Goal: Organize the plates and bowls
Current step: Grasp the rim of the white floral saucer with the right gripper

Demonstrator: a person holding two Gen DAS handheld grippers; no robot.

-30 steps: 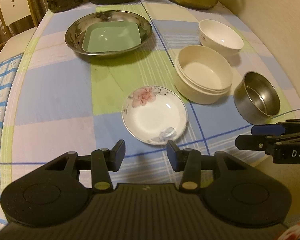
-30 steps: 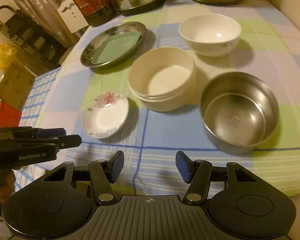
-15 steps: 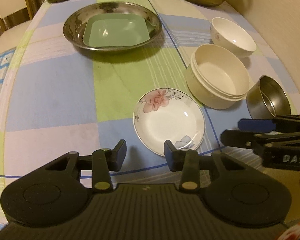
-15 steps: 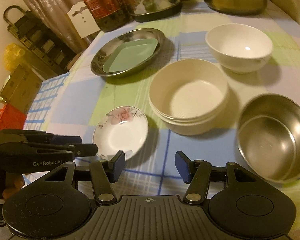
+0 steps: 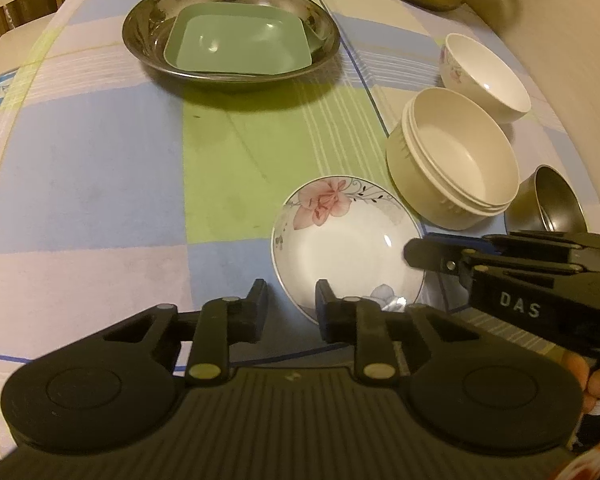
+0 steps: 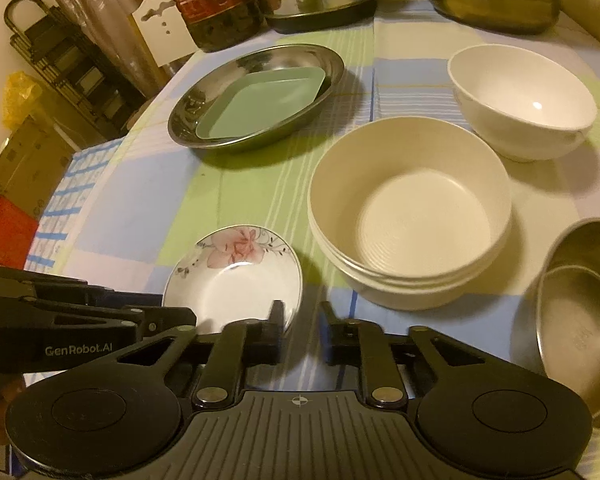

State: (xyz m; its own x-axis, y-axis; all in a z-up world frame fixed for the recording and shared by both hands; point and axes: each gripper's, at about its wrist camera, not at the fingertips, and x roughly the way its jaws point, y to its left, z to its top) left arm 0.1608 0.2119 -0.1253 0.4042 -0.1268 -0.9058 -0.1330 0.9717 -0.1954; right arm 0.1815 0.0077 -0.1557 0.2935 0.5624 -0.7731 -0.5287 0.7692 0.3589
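Checked tablecloth [image 5: 100, 184]; floral saucer [image 5: 340, 248] near rim hidden (behind fingers).

Dishes sitting spread across a checked tablecloth [image 5: 100, 200].
A square green plastic plate [image 5: 240, 42] is lying in a round steel dish [image 5: 140, 36]; right of the small flowered porcelain saucer [image 5: 340, 248] are sitting stacked cream plastic bowls [image 5: 456, 160], a white china bowl [image 5: 484, 72] behind them.

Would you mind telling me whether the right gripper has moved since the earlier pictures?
Yes. In the left wrist view, the right gripper has advanced leftward from beside the steel bowl to over the floral saucer's right rim.
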